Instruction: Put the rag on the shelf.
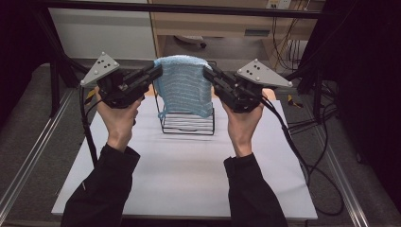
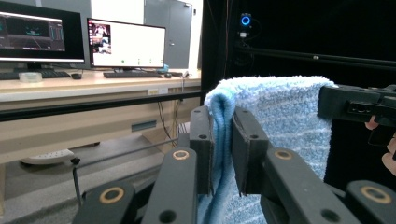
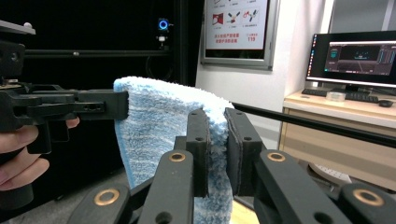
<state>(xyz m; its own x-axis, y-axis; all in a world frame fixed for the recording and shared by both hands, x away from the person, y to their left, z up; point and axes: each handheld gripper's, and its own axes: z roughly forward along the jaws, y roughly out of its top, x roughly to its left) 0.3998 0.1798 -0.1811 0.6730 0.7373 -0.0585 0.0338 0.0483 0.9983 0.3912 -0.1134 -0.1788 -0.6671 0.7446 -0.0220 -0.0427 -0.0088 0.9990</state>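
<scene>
A light blue towel [image 1: 183, 85] hangs stretched between my two grippers, above a black wire rack [image 1: 187, 123] on the white table [image 1: 189, 170]. My left gripper [image 1: 158, 72] is shut on the towel's left top corner; its jaws pinch the folded edge of the towel [image 2: 222, 140]. My right gripper [image 1: 208, 73] is shut on the right top corner, with the towel [image 3: 187, 121] squeezed between its pads. The towel's lower edge drapes over the rack's top. In the left gripper view the right gripper [image 2: 327, 100] holds the far corner.
The table sits in a metal frame with rails [image 1: 28, 161] at both sides. Cables [image 1: 302, 156] trail off the right side. A desk with monitors [image 2: 126, 44] stands beyond, and a shelf [image 1: 213, 23] lies behind the rack.
</scene>
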